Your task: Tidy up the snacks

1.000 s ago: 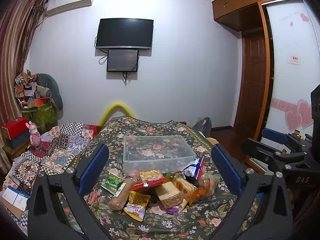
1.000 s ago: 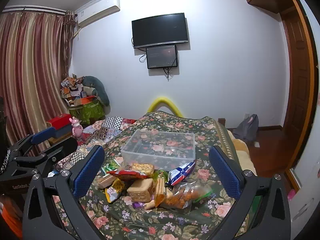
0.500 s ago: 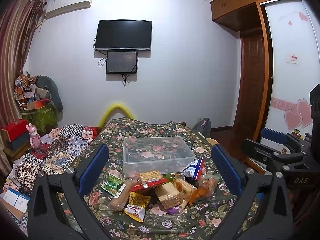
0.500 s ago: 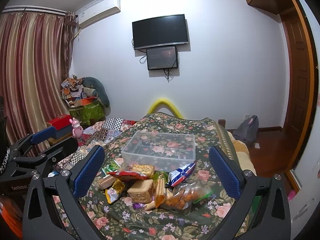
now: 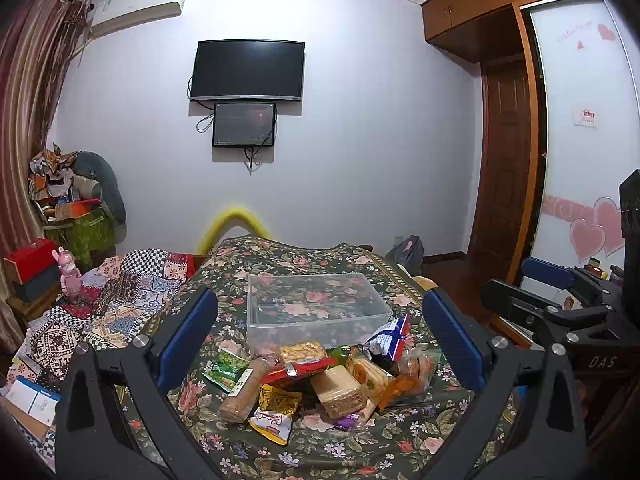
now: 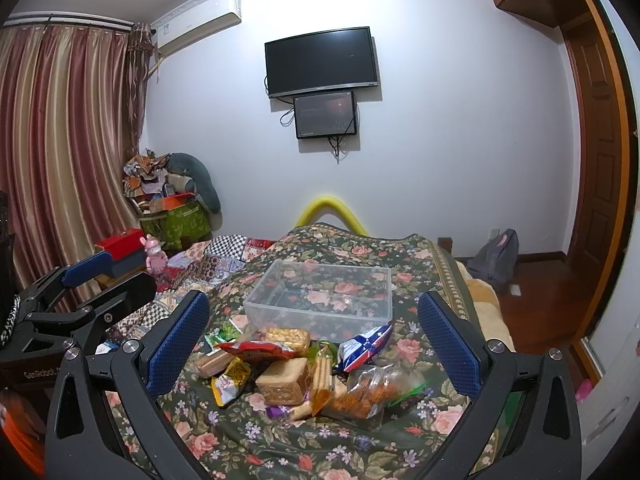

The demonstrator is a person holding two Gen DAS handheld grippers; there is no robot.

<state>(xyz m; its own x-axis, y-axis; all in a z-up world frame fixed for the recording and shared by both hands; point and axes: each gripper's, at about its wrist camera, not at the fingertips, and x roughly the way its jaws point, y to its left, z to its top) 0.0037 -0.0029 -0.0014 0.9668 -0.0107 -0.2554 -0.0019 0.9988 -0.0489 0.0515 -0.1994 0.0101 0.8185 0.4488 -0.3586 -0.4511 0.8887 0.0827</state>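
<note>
A pile of snack packets (image 5: 320, 380) lies on the floral bedspread (image 5: 360, 448), just in front of an empty clear plastic box (image 5: 316, 308). The pile also shows in the right wrist view (image 6: 296, 372) with the box (image 6: 324, 300) behind it. The pile holds a red packet (image 5: 298, 368), a tan cake block (image 5: 338, 390), a blue-white bag (image 5: 388, 338) and a yellow packet (image 5: 276, 408). My left gripper (image 5: 320, 336) is open and empty, held above and short of the pile. My right gripper (image 6: 314, 336) is open and empty, likewise short of the pile.
A patchwork quilt (image 5: 120, 300) and boxes (image 5: 30, 256) lie at the left. A door (image 5: 504, 168) and wardrobe (image 5: 580, 120) stand at the right. Two screens (image 5: 248, 72) hang on the far wall. A yellow foam arch (image 5: 232, 220) rises behind the bed.
Both grippers have drifted very slightly; the view has barely shifted. Nothing was taken hold of or moved.
</note>
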